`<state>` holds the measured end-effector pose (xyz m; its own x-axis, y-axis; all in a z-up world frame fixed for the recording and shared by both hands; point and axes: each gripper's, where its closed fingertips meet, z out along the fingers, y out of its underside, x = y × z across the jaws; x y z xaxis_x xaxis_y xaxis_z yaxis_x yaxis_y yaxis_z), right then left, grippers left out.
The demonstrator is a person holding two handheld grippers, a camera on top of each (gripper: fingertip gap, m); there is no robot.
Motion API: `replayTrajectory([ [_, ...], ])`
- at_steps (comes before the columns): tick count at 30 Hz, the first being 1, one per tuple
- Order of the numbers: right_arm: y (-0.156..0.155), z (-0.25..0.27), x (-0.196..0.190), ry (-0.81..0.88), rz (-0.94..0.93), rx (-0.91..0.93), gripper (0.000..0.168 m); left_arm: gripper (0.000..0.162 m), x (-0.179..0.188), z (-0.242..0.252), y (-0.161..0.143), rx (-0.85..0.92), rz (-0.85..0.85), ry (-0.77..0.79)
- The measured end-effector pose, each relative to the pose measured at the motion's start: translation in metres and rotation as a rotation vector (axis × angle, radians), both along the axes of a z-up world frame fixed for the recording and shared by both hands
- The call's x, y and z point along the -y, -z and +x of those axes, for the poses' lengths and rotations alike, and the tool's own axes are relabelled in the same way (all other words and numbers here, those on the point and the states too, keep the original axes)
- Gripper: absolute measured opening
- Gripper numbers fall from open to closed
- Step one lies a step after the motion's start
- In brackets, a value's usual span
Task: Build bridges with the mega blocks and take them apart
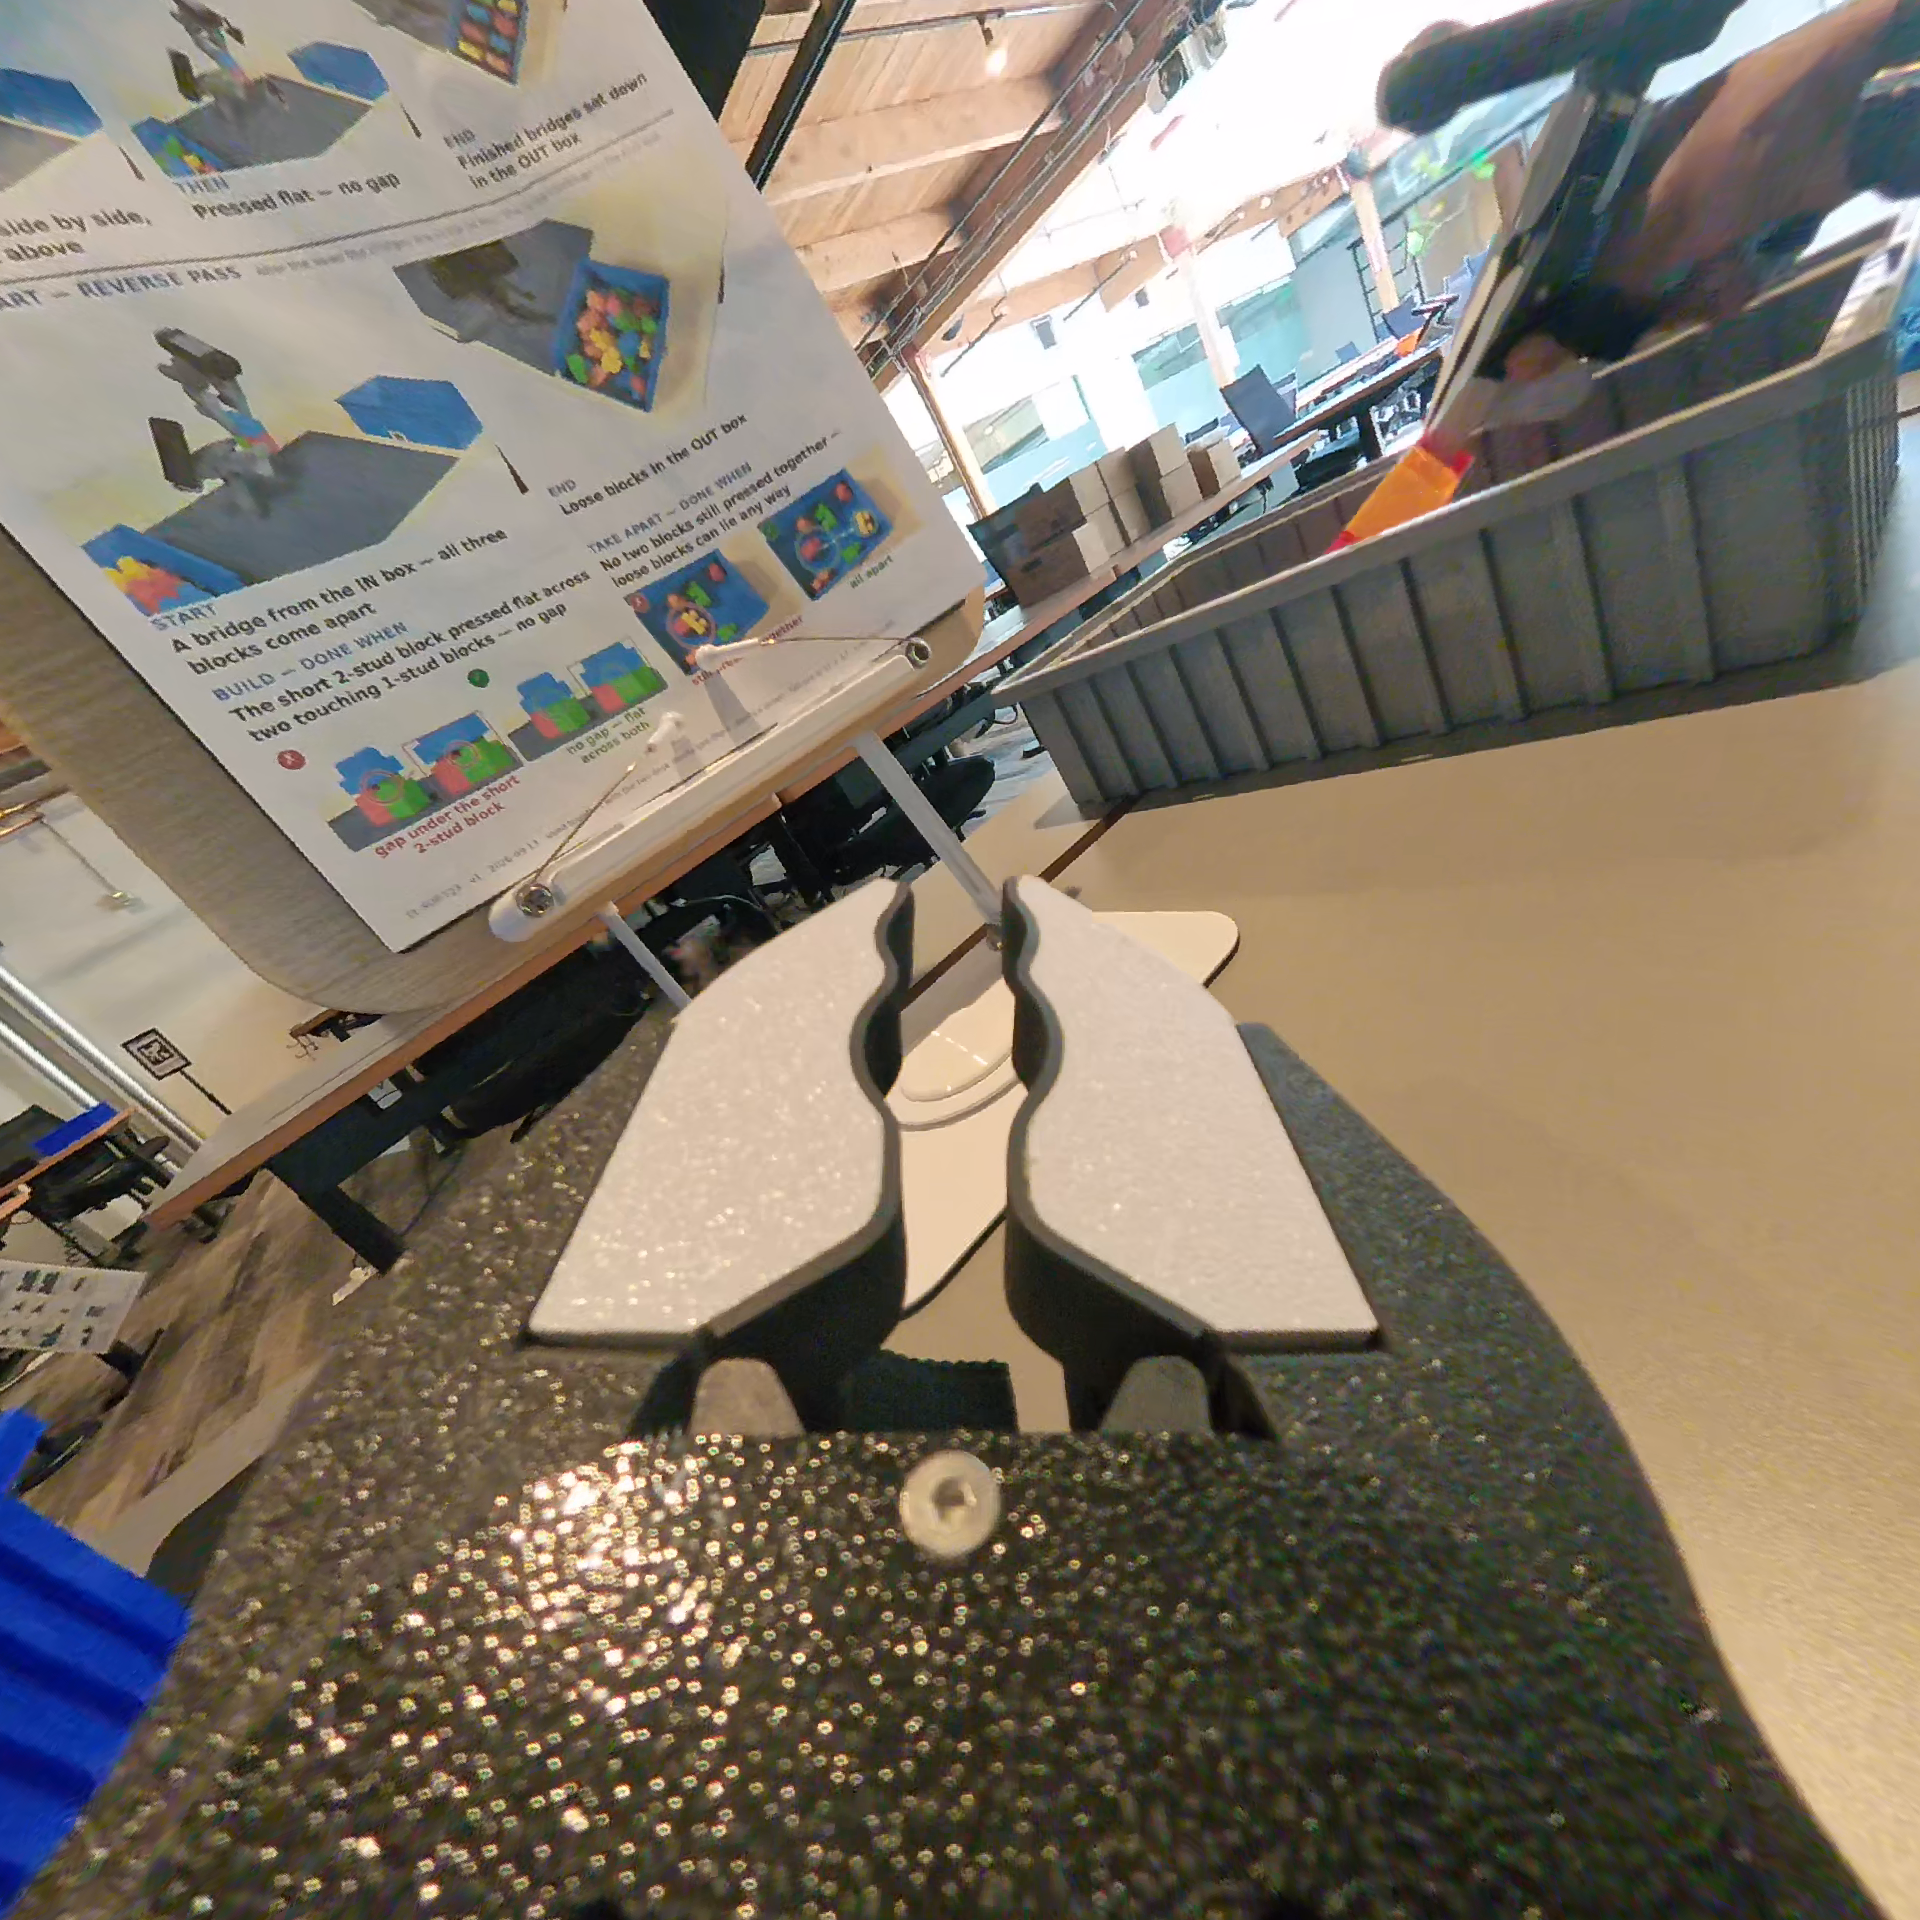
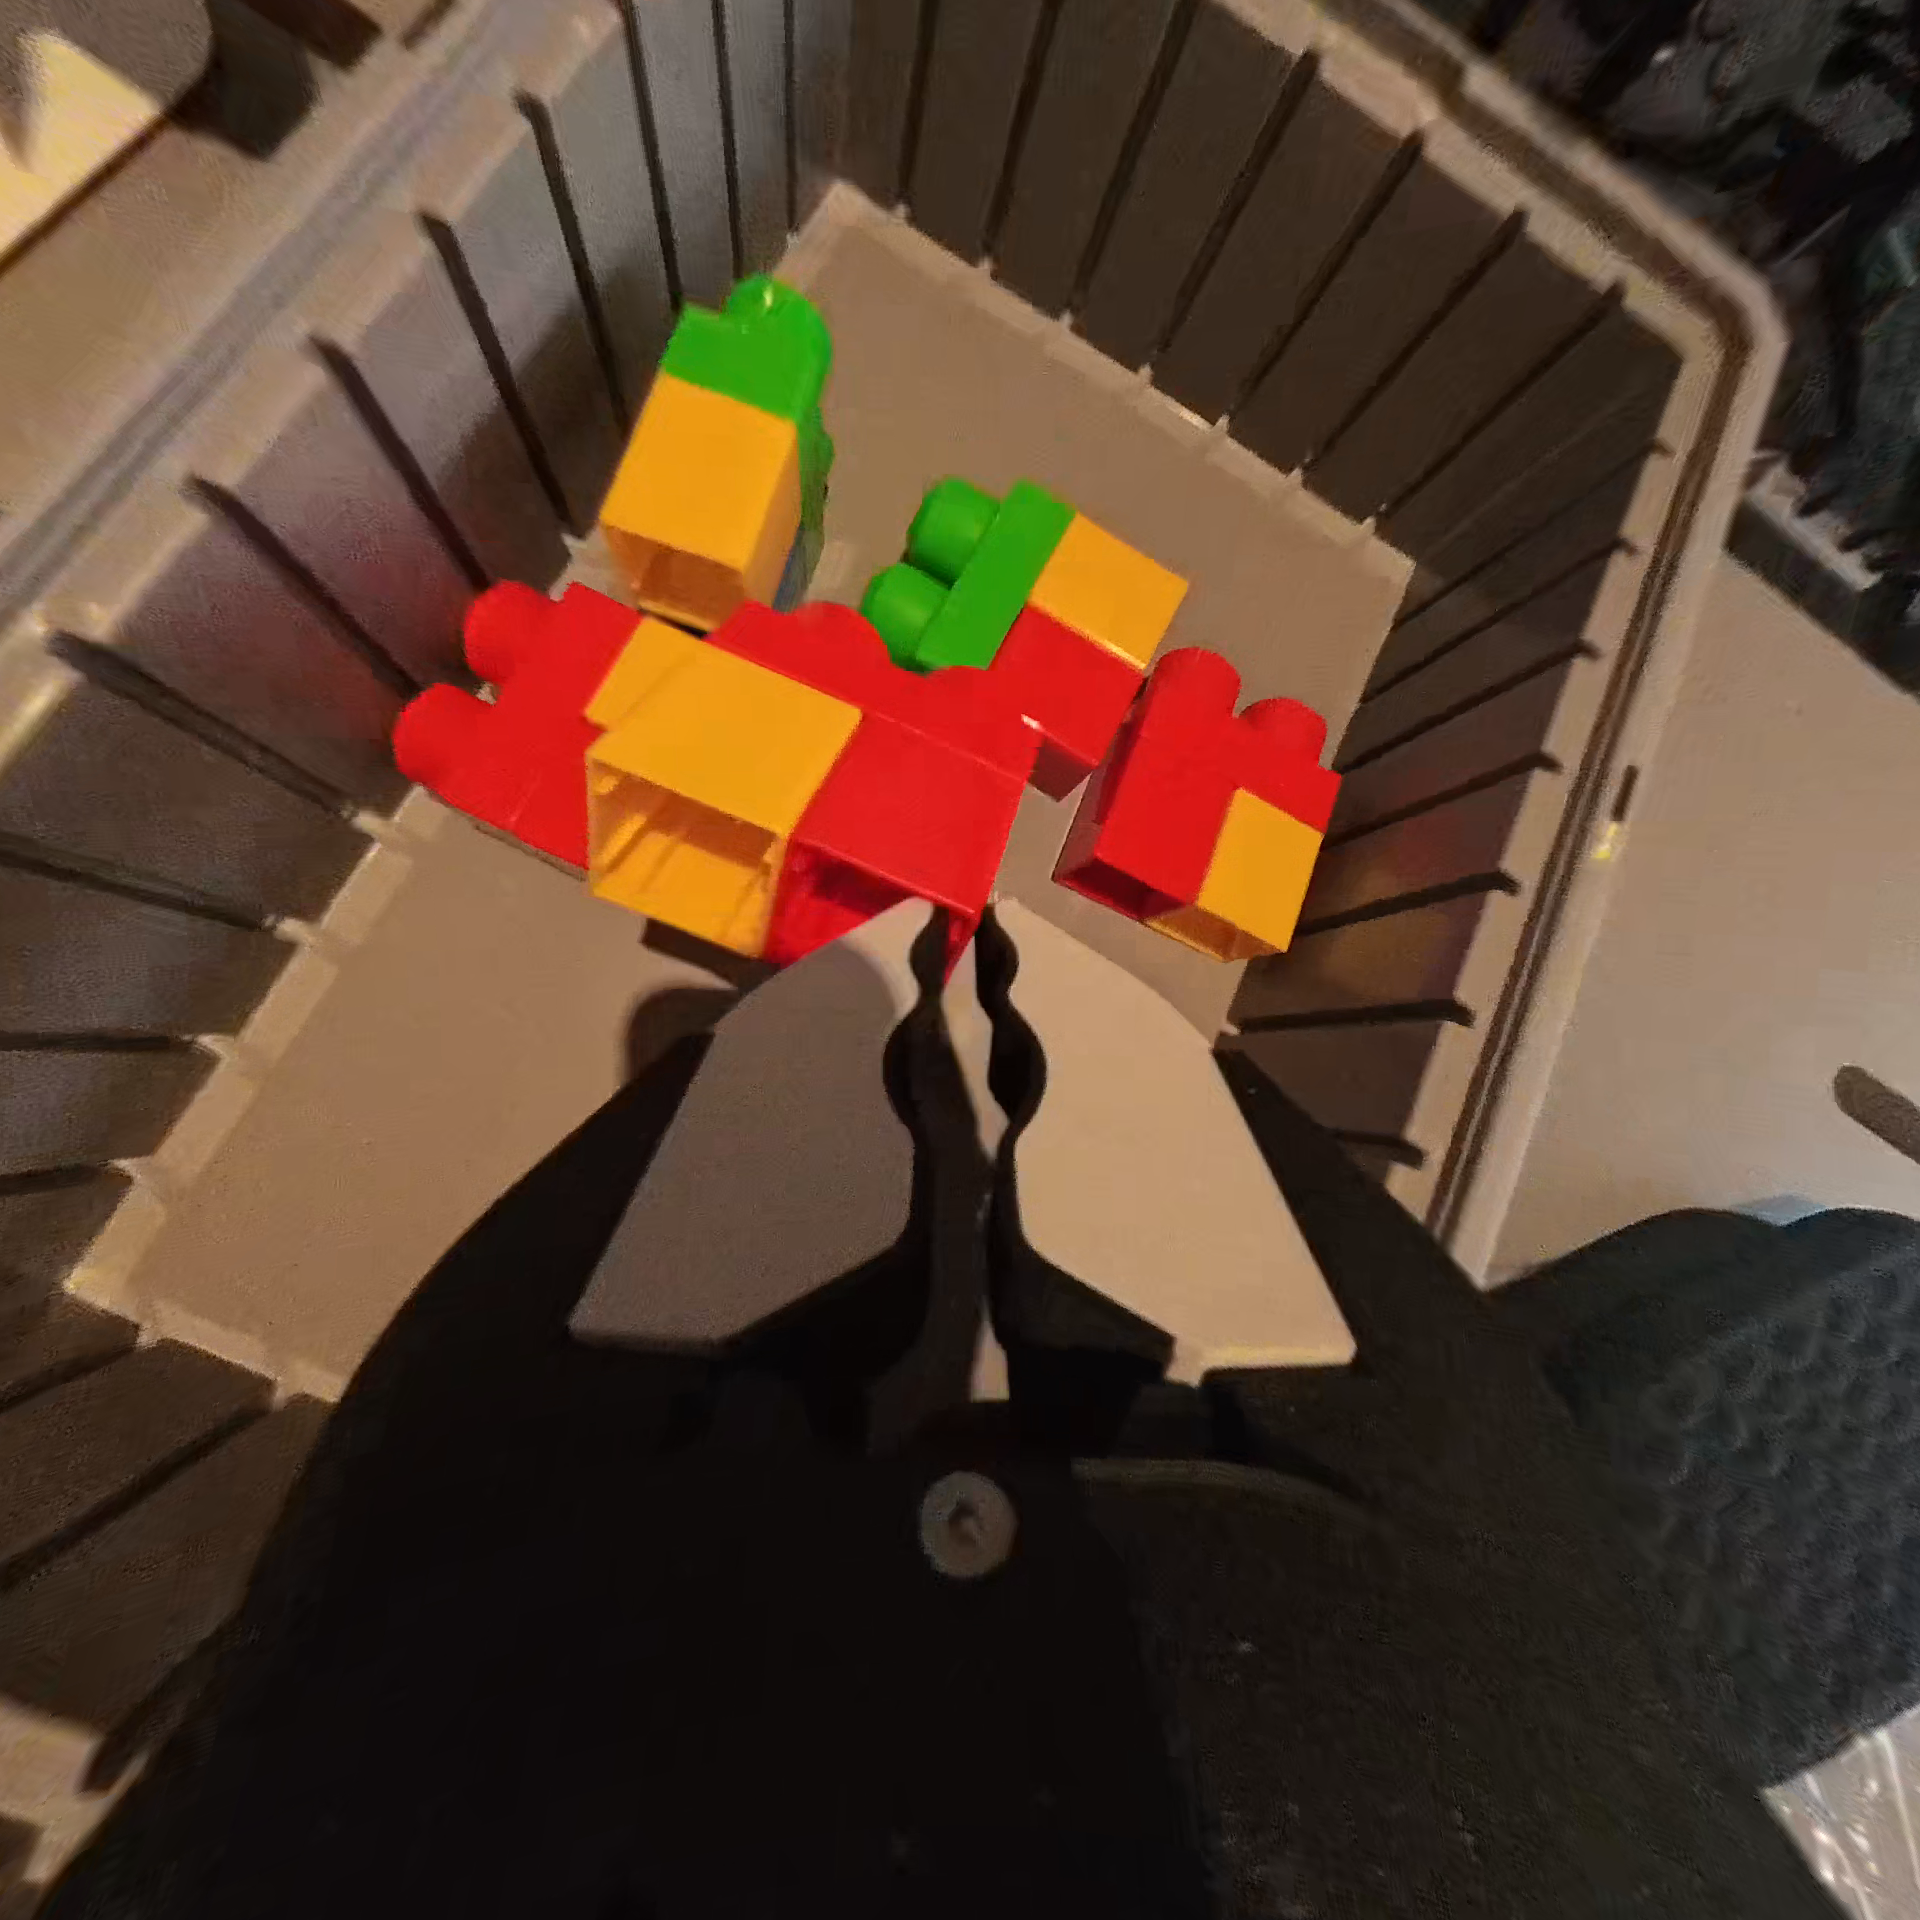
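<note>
Taking the grey bin (image 2: 1039, 312) as the landmark: well to its left, a blue bin corner (image 1: 62, 1621) sits at the table's edge, and an instruction sheet on a white stand (image 1: 436, 499) rises nearer to it. The left gripper (image 1: 951, 914) hangs over bare table short of the bin, its jaws a little apart and holding nothing. Inside the bin lie four assembled bridges: a green-and-yellow one (image 2: 727, 447) by the left wall, the red-and-yellow bridge (image 2: 727, 769) in front of it, a green-topped one (image 2: 1018, 592) mid-floor, and a red-and-yellow one (image 2: 1205, 800) towards the right wall. The right gripper (image 2: 956, 920) is nearly closed, apparently pinching the wall of the nearest bridge's red block (blur hides the contact). This looks like fetching or setting down a bridge. For take-apart, lift it clear of its neighbours and bring it to the left gripper.
</note>
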<state>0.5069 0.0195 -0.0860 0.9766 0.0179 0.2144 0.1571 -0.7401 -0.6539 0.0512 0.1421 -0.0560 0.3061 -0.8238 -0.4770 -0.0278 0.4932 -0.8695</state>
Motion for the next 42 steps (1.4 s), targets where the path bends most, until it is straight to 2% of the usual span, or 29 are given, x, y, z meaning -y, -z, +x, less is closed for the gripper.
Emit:
replayTrajectory([
  [3,-0.046,-0.025,-0.009,-0.089,0.145,0.081,0.005,0.016,0.002,0.0,-0.002,0.018,-0.03,0.021],
  [6,-0.095,-0.089,-0.022,-0.325,0.31,0.23,0.005,0.017,0.01,0.004,-0.005,0.052,-0.129,0.116],
  [8,-0.118,-0.146,-0.029,-0.525,0.412,0.363,0.005,0.021,0.022,0.009,-0.004,0.061,-0.283,0.258],
  [11,-0.132,-0.227,-0.035,-0.766,0.538,0.537,0.005,0.034,0.039,0.018,0.003,0.046,-0.571,0.468],
  [14,-0.124,-0.295,-0.036,-0.971,0.625,0.61,0.005,0.051,0.051,0.019,0.001,0.05,-0.784,0.629],
  [19,-0.096,-0.366,-0.038,-1.154,0.652,0.639,0.005,0.063,0.058,0.014,-0.004,0.074,-1.015,0.799],
  [24,-0.067,-0.399,-0.043,-1.245,0.63,0.694,0.005,0.071,0.077,0.016,-0.001,0.002,-1.048,0.876],
  [28,-0.059,-0.415,-0.041,-1.293,0.66,0.699,0.005,0.077,0.093,0.019,0.005,-0.077,-1.06,0.921],
  [30,-0.058,-0.421,-0.04,-1.304,0.672,0.71,0.005,0.074,0.096,0.019,0.005,-0.085,-1.061,0.931],
  [34,-0.056,-0.426,-0.04,-1.321,0.688,0.706,0.005,0.045,0.1,0.014,0.002,-0.082,-1.064,0.997],
  [42,-0.062,-0.432,-0.035,-1.339,0.751,0.646,0.005,0.037,0.112,0.01,0.005,-0.149,-1.066,1.047],
])
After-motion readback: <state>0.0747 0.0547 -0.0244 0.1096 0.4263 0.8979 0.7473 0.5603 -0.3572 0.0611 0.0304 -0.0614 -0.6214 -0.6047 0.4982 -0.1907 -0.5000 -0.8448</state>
